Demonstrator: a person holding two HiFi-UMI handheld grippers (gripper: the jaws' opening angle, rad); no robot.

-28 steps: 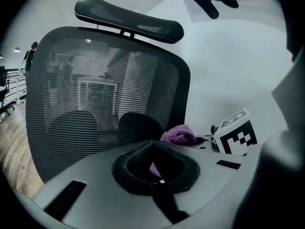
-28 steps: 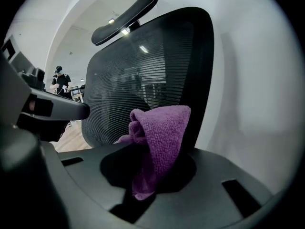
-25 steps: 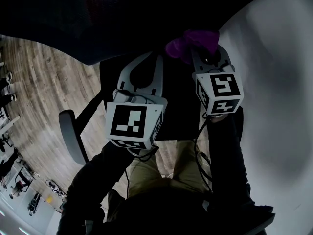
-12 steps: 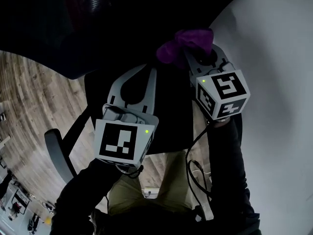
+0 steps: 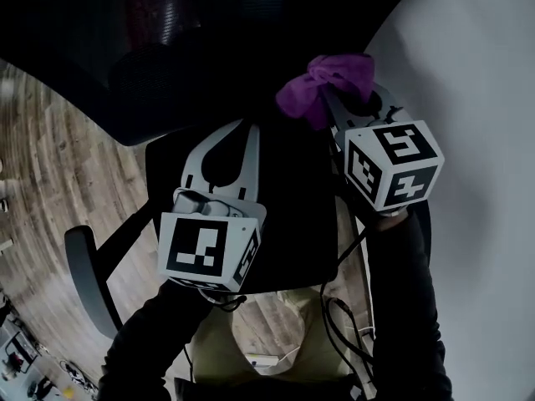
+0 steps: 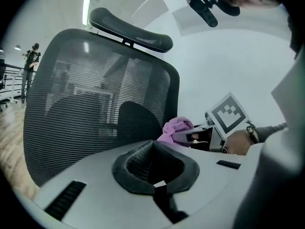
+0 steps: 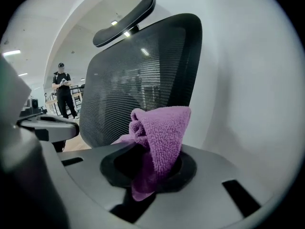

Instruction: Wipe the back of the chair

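Observation:
A black mesh chair back (image 6: 95,104) with a headrest (image 6: 131,30) stands just ahead of both grippers; it also fills the right gripper view (image 7: 138,80). My right gripper (image 7: 152,161) is shut on a bunched purple cloth (image 7: 159,137), held a short way in front of the mesh near the back's right edge. In the head view the cloth (image 5: 322,86) sticks out past the right gripper (image 5: 334,98) at the dark chair back (image 5: 167,73). My left gripper (image 6: 152,149) is shut with nothing in it and sits over the seat (image 5: 292,224), left of the right one.
A white wall (image 5: 476,98) runs close along the right. Wooden floor (image 5: 50,165) lies to the left, with the chair's armrest (image 5: 84,274) low on that side. A person (image 7: 62,89) stands far off behind the chair.
In the head view the left gripper has drifted down and to the left. The right gripper, still holding the cloth, has shifted slightly right and down.

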